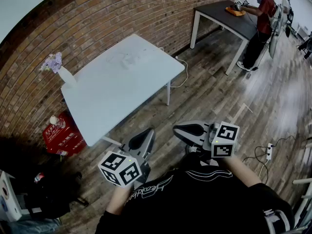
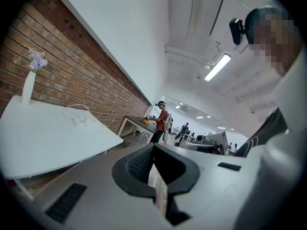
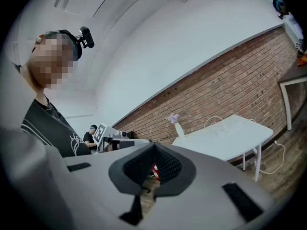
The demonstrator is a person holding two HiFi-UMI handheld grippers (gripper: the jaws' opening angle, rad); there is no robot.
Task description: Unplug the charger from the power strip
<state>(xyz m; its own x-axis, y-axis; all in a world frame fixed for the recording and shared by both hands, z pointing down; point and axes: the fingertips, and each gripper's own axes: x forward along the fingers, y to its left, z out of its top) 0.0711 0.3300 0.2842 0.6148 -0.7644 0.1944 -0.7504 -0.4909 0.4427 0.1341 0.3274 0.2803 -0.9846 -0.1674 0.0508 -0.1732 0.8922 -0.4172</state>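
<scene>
A white power strip with a white charger and looped cable [image 1: 128,58] lies on the far part of the white table [image 1: 112,94]; white on white, its details are hard to make out. It also shows faintly in the left gripper view as the power strip [image 2: 81,120] and in the right gripper view as the power strip [image 3: 224,126]. My left gripper [image 1: 146,133] and right gripper [image 1: 178,129] hover side by side close to my body, well short of the table, over the wooden floor. Both are shut with nothing between the jaws: left gripper [image 2: 153,148], right gripper [image 3: 154,148].
A white vase with purple flowers [image 1: 60,69] stands at the table's left corner. A white cord [image 1: 181,78] hangs off the table to the floor. A red crate [image 1: 62,135], a black bag [image 1: 46,194], another power strip [image 1: 269,151] and a dark table with a person [image 1: 263,18] surround the area.
</scene>
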